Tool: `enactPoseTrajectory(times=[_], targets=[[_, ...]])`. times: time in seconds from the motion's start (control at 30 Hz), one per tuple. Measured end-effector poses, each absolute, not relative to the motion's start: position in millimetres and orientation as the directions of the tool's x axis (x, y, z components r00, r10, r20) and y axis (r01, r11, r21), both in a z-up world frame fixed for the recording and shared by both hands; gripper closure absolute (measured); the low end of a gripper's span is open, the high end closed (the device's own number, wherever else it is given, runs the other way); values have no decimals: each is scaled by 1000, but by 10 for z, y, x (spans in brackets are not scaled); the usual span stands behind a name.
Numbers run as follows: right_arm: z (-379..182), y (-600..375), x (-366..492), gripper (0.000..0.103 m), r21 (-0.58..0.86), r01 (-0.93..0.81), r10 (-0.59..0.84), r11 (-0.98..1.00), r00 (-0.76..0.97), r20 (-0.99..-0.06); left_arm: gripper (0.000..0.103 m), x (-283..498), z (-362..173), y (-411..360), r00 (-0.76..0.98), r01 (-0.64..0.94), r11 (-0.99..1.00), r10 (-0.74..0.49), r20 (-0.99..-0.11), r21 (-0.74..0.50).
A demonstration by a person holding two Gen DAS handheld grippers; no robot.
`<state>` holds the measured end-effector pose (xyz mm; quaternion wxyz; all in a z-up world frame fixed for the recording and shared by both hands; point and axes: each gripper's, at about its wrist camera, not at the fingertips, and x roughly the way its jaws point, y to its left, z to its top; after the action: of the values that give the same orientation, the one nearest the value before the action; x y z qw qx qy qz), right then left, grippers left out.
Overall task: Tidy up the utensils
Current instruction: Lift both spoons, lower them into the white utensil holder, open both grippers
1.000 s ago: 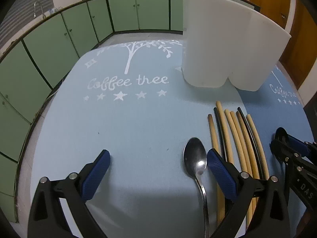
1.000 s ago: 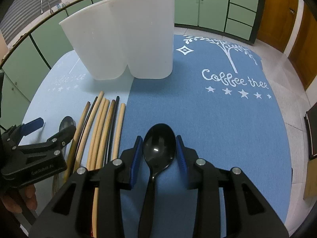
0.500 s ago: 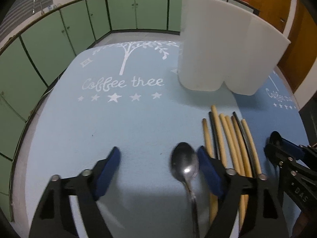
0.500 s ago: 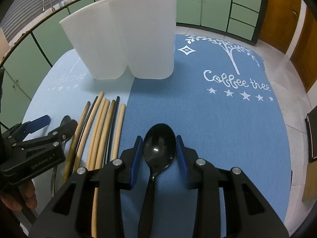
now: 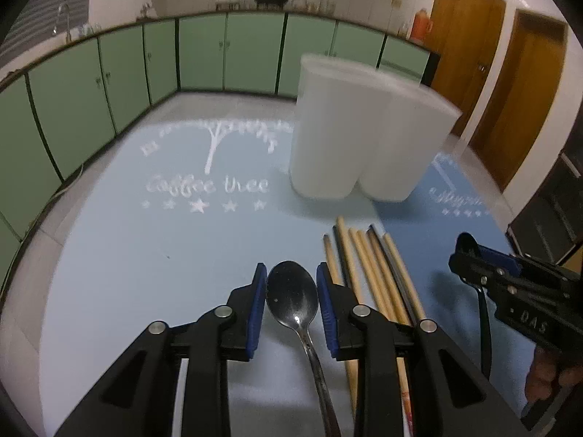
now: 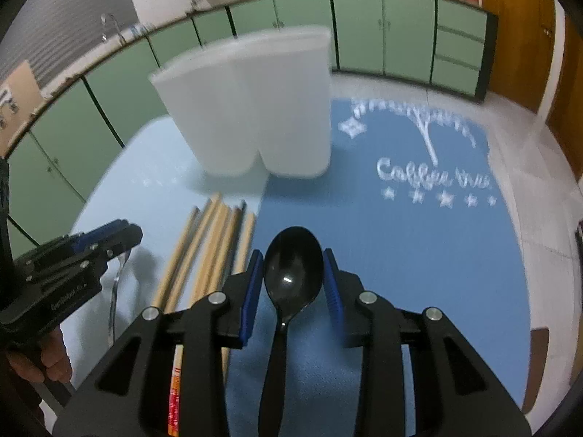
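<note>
Left gripper (image 5: 291, 293), low centre of its own view, has just been closing and now clamps the metal spoon (image 5: 293, 300), handle running back toward the camera. White holder (image 5: 364, 134) stands upper right, beyond the chopsticks (image 5: 368, 273).

Right gripper (image 6: 293, 286), bottom centre, pinches the black spoon (image 6: 291, 273); the holder (image 6: 251, 109) sits up-left, about equally near both.

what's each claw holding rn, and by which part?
Left claw: metal spoon, gripped across the bowl; its jaws have just been closing. Right claw: black spoon, also by the bowl.
</note>
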<state>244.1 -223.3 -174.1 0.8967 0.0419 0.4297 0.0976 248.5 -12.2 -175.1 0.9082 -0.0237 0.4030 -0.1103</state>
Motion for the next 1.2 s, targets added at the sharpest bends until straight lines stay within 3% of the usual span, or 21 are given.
enactPoseTrajectory(times=[0.43,0.97,1.2], targets=[[-1061,-2306,2429,72,189,-220,290,957,753,-591,76,2305,-1140,-95,797,217,970,-241,-553,-111],[-340,-2487,3343,72,212,-223,287,952,890,-354,76,2872,102,-175,904,277,953,-303,-301,-125],[-399,-2476,3897,72,187,-173,226,967,923,-312,76,3337,146,-430,912,279,957,-289,-291,-76]])
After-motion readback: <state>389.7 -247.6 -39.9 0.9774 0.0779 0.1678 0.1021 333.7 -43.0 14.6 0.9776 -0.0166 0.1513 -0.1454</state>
